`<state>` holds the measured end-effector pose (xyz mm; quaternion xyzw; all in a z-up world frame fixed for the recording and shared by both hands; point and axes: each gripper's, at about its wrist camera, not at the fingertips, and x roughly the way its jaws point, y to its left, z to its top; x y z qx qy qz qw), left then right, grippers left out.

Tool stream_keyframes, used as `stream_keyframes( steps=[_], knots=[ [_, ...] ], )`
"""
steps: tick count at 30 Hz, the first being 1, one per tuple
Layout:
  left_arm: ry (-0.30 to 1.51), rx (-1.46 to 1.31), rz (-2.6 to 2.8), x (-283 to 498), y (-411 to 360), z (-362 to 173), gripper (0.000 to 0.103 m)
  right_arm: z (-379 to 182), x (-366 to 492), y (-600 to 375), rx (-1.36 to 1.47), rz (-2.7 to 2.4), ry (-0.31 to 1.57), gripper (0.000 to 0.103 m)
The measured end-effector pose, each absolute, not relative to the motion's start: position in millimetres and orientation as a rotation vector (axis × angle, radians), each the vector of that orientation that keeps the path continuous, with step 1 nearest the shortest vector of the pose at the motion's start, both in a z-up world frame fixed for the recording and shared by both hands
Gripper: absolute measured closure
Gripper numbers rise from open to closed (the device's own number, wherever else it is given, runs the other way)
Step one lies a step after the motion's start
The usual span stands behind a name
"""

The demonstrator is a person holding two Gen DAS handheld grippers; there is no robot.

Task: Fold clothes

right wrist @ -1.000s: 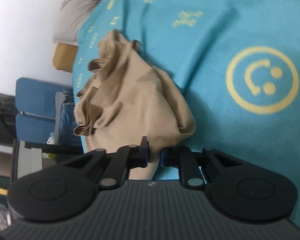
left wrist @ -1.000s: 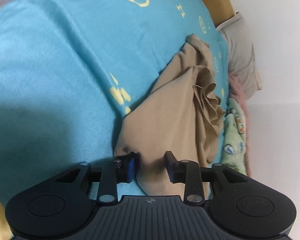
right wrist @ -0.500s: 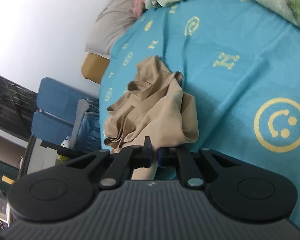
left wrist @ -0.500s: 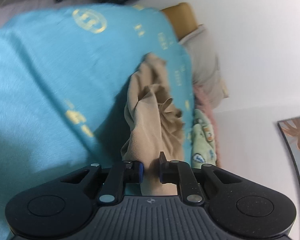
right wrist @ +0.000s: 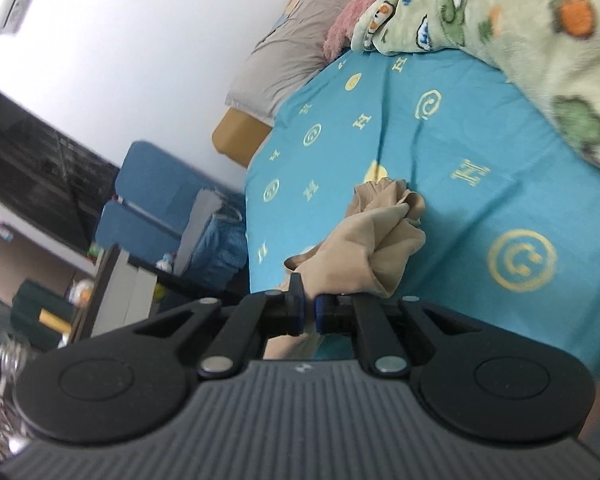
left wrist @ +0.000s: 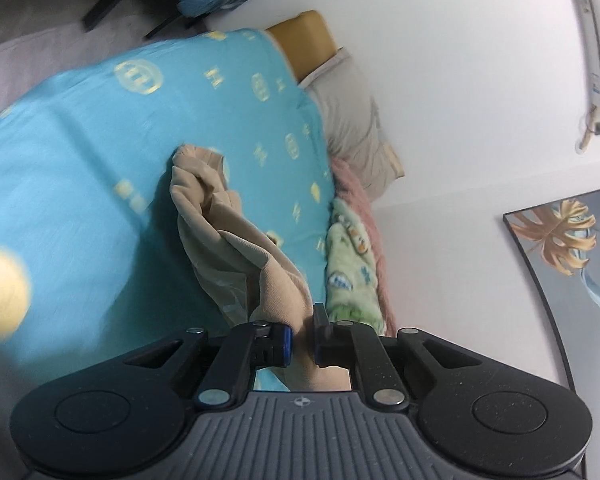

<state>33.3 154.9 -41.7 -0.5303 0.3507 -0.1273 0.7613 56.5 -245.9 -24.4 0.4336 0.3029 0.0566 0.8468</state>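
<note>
**A:** Where does the garment sit for you right now?

**B:** The tan garment (left wrist: 236,240) hangs between your two grippers, its far end bunched and trailing on the blue bedsheet (left wrist: 80,168). Your left gripper (left wrist: 302,338) has its jaws clenched on one edge of the cloth, and your right gripper (right wrist: 309,312) has its jaws clamped on another edge. In the right wrist view the garment (right wrist: 364,248) rises from a crumpled heap on the sheet (right wrist: 480,128) straight into the jaws.

**A:** How do you expect it to behave?

**B:** I judge it light, thin and very soft. It drapes in loose folds and holds no shape, so it will sag wherever you don't support it. It looks smooth, perhaps a little slippery, so a shallow pinch could slide off.

**A:** And where should you take hold?

**B:** You want a hem or seam corner, not the loose middle. I cannot tell from these views whether you hold true corners or just gathered folds. If the cloth stays twisted once you spread your hands, lay it flat on the bed and take it again at the edge.

**A:** Anything nearby to mind?

**B:** The green patterned blanket (right wrist: 500,20) and a pink one (left wrist: 360,208) lie along the far side of the bed, near the garment's end; keep the cloth off them.
</note>
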Motion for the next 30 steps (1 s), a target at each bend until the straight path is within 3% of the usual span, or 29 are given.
stream_keyframes(
  steps=[5,9,20,30],
  knots=[
    [0.816,-1.164,-0.254,-28,155,-46,0.093,-28,-11,-249,0.922,0.127,0.679,0.095],
    [0.853,-1.174,-0.234,-28,160,-43,0.093,-27,-16,-249,0.936,0.118,0.695,0.094],
    [0.893,-1.101,-0.084,141,149,-49,0.091,-44,135,-240,0.885,0.035,0.729,0.094],
    [0.989,-0.839,-0.030,285,123,-127,0.090,-130,272,-236,0.837,-0.032,0.876,0.094]
  ],
)
